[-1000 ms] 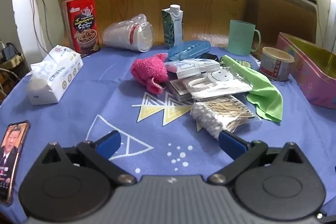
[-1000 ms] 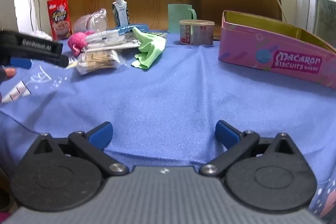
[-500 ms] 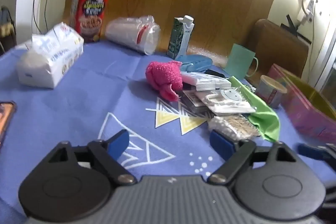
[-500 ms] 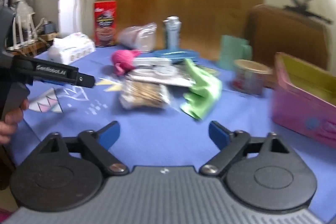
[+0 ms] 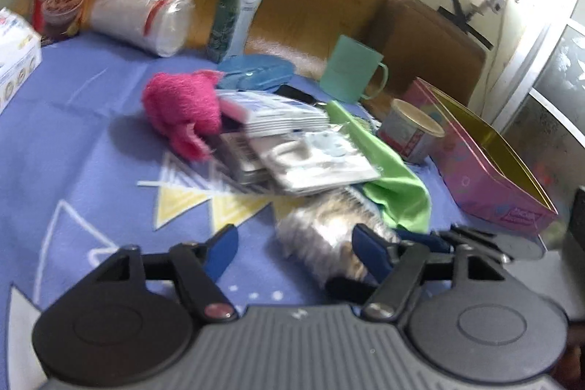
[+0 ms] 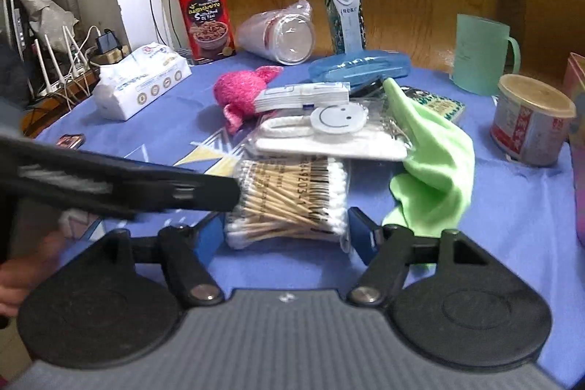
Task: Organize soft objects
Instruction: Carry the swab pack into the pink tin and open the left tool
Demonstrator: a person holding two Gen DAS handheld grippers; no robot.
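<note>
Fuzzy pink cloth (image 6: 243,92) beside crinkly clear cotton swab bag (image 6: 289,200) and smooth green cloth (image 6: 433,158).

Indoor light, mixed exposure; fisheye warp in both views.
Left wrist view: motion blur throughout, cotton swab bag (image 5: 321,240) smeared; window (image 5: 548,68) at upper right blown out w/ glare. Right wrist view sharper, evenly lit, soft shadows cast on blue tablecloth (image 6: 512,207); left gripper (image 6: 120,185) seen blurred. Edges bent, corners vignetted.

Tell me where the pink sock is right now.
In the right wrist view the pink sock lies left of centre on the blue cloth, against the white packets, with the tissue pack to its left.
</note>
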